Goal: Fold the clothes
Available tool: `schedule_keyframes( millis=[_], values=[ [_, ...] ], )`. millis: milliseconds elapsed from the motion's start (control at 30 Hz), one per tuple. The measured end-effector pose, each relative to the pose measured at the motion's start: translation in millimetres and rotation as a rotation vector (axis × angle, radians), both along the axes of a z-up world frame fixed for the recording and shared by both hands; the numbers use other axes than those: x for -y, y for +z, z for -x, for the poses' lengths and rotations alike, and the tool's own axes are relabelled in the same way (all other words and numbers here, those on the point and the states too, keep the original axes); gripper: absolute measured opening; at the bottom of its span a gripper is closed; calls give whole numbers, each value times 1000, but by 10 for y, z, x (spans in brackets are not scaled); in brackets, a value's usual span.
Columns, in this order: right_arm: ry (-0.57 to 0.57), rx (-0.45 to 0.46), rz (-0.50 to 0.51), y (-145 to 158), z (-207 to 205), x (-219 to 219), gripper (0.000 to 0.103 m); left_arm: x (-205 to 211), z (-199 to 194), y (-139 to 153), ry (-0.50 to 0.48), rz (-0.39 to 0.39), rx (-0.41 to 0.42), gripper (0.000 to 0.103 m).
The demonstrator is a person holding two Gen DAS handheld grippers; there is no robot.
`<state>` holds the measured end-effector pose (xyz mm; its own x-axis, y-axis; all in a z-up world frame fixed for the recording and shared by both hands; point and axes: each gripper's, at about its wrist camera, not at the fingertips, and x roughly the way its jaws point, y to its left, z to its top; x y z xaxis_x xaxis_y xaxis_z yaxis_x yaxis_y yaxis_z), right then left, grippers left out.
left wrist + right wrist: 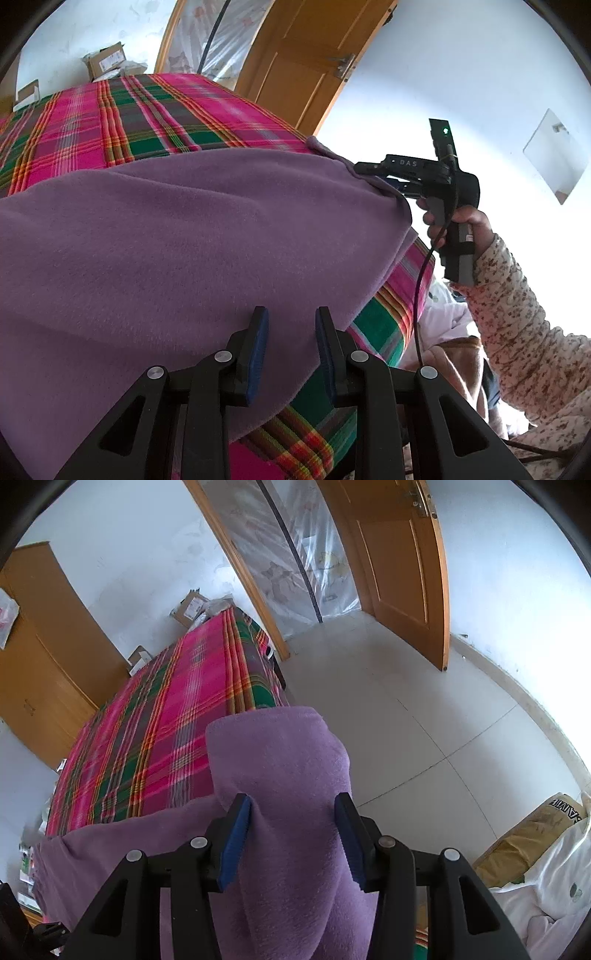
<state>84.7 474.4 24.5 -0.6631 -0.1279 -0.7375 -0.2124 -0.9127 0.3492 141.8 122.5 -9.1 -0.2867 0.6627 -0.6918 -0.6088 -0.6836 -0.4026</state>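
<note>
Right claw [291, 834] around fuzzy purple garment [280, 760]

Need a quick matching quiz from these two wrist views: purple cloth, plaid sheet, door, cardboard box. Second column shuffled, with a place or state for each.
Things:
1. purple cloth
2. plaid sheet
3. wooden door
4. cardboard box

Places or states:
A. spread flat over the bed, pink and green
B. by the white wall at the bed's far end
C. lying on the bed, one end between the fingers of the right gripper
D. standing open over the tiled floor

Pairs: 1-C, 2-A, 3-D, 4-B
</note>
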Motion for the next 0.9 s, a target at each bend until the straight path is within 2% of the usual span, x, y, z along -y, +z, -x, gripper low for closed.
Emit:
schedule_keyframes(
  millis=[100, 200, 367, 433, 533, 600, 667, 733, 900],
  values=[
    [-2, -12, -24, 18, -15, 37, 48, 0, -5, 9, 1, 3, -2, 27],
    [8, -48, -107, 100, -55, 171, 48, -2, -6, 12, 3, 7, -5, 27],
    [97, -110, -240, 245, -38, 443, 46, 10, -16, 20, 7, 11, -6, 27],
    [134, -97, -275, 235, -5, 537, 45, 4, -14, 22, 8, 13, -7, 27],
    [126, -57, -332, 185, 69, 601, 31, 4, -17, 24, 11, 12, -7, 27],
    [111, -34, -331, 147, 114, 584, 23, 7, -18, 26, 12, 12, -6, 27],
    [96, -23, -326, 119, 126, 560, 9, 9, -21, 30, 13, 12, -6, 27],
    [83, -36, -318, 127, 90, 538, 5, 13, -18, 34, 14, 11, -5, 27],
    [-20, -94, -259, 211, -106, 318, 4, 10, -13, 35, 16, 13, -8, 27]
  ],
)
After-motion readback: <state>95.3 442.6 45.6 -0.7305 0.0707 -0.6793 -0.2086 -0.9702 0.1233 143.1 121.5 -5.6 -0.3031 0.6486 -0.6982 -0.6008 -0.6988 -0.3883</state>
